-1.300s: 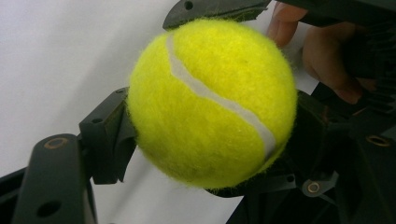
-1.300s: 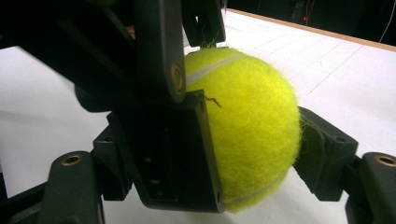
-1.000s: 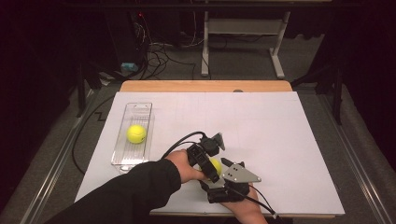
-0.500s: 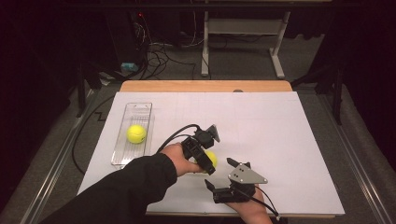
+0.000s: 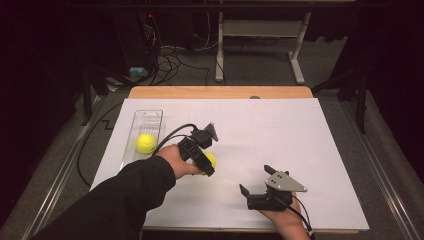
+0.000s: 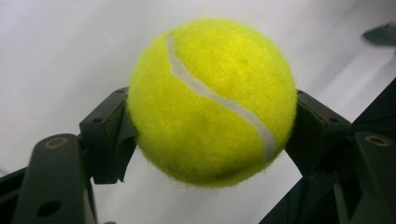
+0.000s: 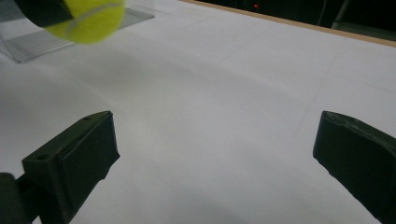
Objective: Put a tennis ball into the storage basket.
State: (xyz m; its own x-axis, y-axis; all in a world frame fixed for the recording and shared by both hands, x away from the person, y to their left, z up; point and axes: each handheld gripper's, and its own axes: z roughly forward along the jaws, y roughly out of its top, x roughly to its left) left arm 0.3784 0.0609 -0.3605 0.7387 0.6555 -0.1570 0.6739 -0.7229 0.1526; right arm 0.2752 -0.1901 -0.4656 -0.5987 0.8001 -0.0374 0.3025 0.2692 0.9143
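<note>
My left gripper (image 5: 209, 162) is shut on a yellow tennis ball (image 5: 210, 159) and holds it just above the white table sheet, left of centre. In the left gripper view both black jaws press the sides of the tennis ball (image 6: 212, 100). A second tennis ball (image 5: 146, 143) lies in a clear plastic tray (image 5: 150, 119) at the left. Near the front edge my right gripper (image 5: 256, 180) stands open with nothing between its jaws. The right gripper view has the held tennis ball (image 7: 88, 19) at top left and the tray (image 7: 37, 44) behind it.
A white sheet (image 5: 280, 135) covers the table, with a wooden edge (image 5: 220, 92) at the back. Black cable (image 5: 87, 150) trails off the left side. Desk legs and wiring (image 5: 220, 45) stand on the floor beyond.
My left gripper has carried the ball leftward and away from the right gripper. The right gripper has let go and drawn back toward the front right, its jaws now open.
</note>
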